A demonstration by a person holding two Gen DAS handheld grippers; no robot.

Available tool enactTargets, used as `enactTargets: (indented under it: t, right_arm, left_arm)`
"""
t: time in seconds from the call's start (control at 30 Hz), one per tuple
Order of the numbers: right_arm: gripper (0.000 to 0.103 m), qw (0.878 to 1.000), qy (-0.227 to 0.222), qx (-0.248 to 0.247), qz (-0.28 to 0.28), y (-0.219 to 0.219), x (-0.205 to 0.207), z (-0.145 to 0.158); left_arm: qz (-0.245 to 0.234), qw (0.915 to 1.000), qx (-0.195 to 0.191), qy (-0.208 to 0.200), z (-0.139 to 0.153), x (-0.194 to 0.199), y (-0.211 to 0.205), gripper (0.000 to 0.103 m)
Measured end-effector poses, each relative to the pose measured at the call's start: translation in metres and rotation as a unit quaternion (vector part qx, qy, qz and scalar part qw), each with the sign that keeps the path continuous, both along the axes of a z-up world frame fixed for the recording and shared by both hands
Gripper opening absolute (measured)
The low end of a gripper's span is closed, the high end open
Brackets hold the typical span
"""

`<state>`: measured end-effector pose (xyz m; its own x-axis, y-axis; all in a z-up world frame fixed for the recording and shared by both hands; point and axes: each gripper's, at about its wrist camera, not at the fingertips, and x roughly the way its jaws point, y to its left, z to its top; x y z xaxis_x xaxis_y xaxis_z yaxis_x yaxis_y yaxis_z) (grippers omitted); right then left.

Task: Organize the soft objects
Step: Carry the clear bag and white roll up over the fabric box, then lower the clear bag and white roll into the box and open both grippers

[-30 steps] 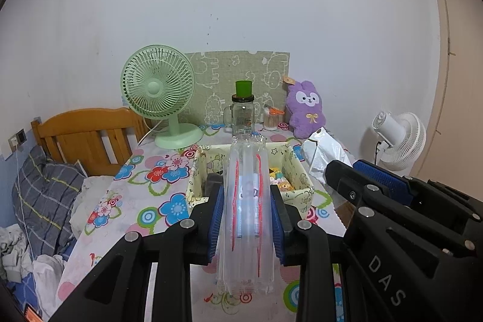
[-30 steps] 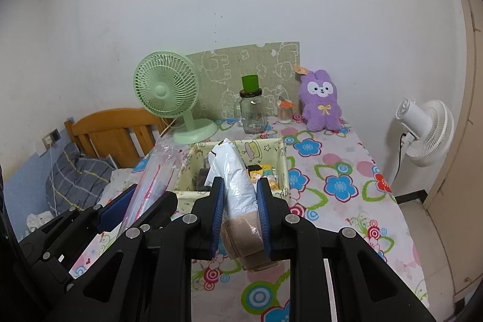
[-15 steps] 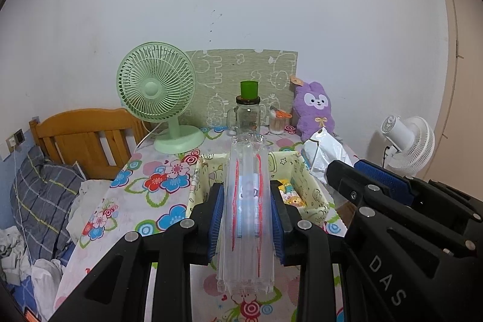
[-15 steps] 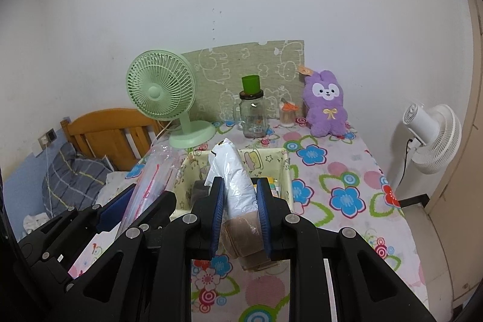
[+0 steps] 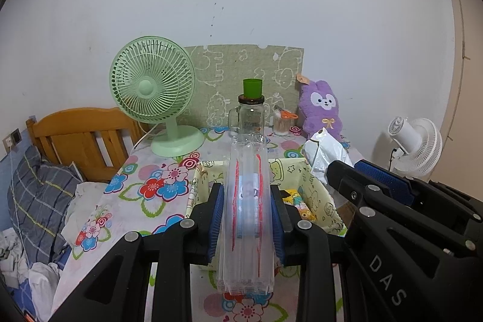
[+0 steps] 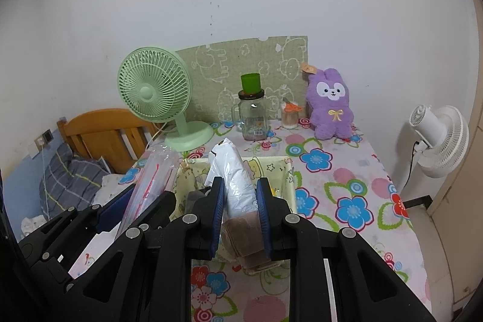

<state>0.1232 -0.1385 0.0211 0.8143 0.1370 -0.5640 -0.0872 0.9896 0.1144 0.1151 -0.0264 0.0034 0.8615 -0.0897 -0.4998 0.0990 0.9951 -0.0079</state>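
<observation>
My left gripper (image 5: 247, 192) is shut on a clear plastic packet with red stripes (image 5: 248, 210), held above the near edge of a yellow cartoon-print fabric basket (image 5: 320, 195). In the right wrist view, my right gripper (image 6: 240, 190) is shut on a white plastic bag (image 6: 234, 177) with beige stockings inside, over the same basket (image 6: 285, 171). The striped packet (image 6: 152, 180) and the left gripper (image 6: 135, 201) show at the left of that view. The white bag (image 5: 324, 154) also appears at the right of the left wrist view. A purple plush rabbit (image 6: 330, 107) sits at the table's back.
The floral tablecloth table (image 6: 347, 186) carries a green desk fan (image 6: 157, 98), a glass jar with a green cup on top (image 6: 253, 113), a cotton-swab jar (image 6: 290, 113) and a green panel against the wall. A wooden bed headboard (image 5: 78, 138) with bedding stands left; a white floor fan (image 6: 437, 138) right.
Both grippers have moved forward toward the basket and the back of the table, each keeping its packet. The basket now lies closer under the fingertips.
</observation>
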Motion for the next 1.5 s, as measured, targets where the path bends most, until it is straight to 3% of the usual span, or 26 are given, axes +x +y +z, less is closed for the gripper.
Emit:
enactTargets:
  t: [1.2,1.37,1.5]
  right_arm:
    - [0.025,0.998,0.057,0.005,-0.004,0.002,0.086,-0.057]
    - [0.025,0.998,0.068,0.003,-0.002,0.004,0.093,-0.067]
    - [0.025,0.997,0.073,0.002,-0.005,0.005,0.097,-0.072]
  left_arm:
    - [0.014,0.9986,0.002,0.050,-0.052,0.093,0.004,0.031]
    - [0.020,0.9979,0.010,0.060,-0.060,0.098,0.007,0.038]
    - [0.027,0.9971,0.009,0.070,-0.064,0.100,0.013,0.057]
